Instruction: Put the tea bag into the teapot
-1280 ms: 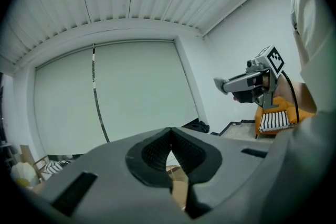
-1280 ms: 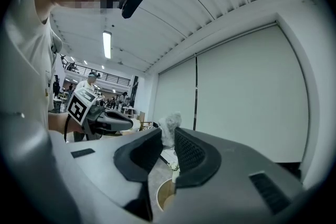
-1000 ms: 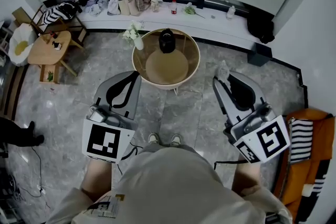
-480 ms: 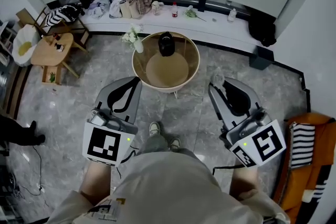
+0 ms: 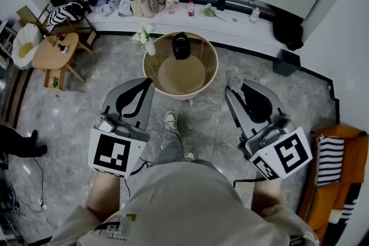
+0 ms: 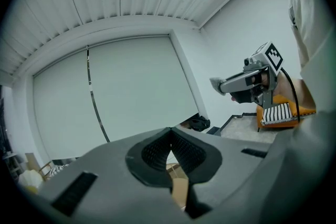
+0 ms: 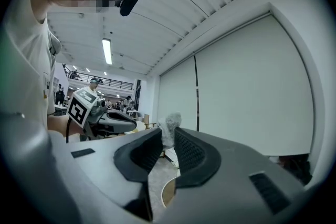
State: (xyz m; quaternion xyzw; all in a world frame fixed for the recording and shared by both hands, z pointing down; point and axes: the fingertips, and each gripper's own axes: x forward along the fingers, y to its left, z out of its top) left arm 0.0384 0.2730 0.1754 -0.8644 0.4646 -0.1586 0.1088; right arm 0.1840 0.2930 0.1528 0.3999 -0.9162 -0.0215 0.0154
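Pinching the tea bag (image 7: 169, 127) between the pads of the right gripper (image 5: 232, 89), jaws standing narrow, with only the pale, crumpled top of the bag poking out above the tips. Carrying it in the air at about 4 o'clock from the round tabletop (image 5: 182, 74), apart from its rim. Holding the left gripper (image 6: 170, 135) closed tip to tip on nothing, at about 8 o'clock from the same tabletop. Heading, by the look of it, for the black teapot (image 5: 181, 45) sitting at 12 o'clock on the tabletop, near the far edge, with a small vase of white flowers (image 5: 146, 41) at the rim around 10 o'clock.

Judging the bag as very light, soft and limp, and probably thin enough to tear under a hard squeeze or a snag on the pot's mouth. Taking it by the gathered upper part, as here, looking sound, since the loose body is free to drop in first. Needing only a gentle pinch. Not being able to tell from here whether the teapot's lid is on or off.
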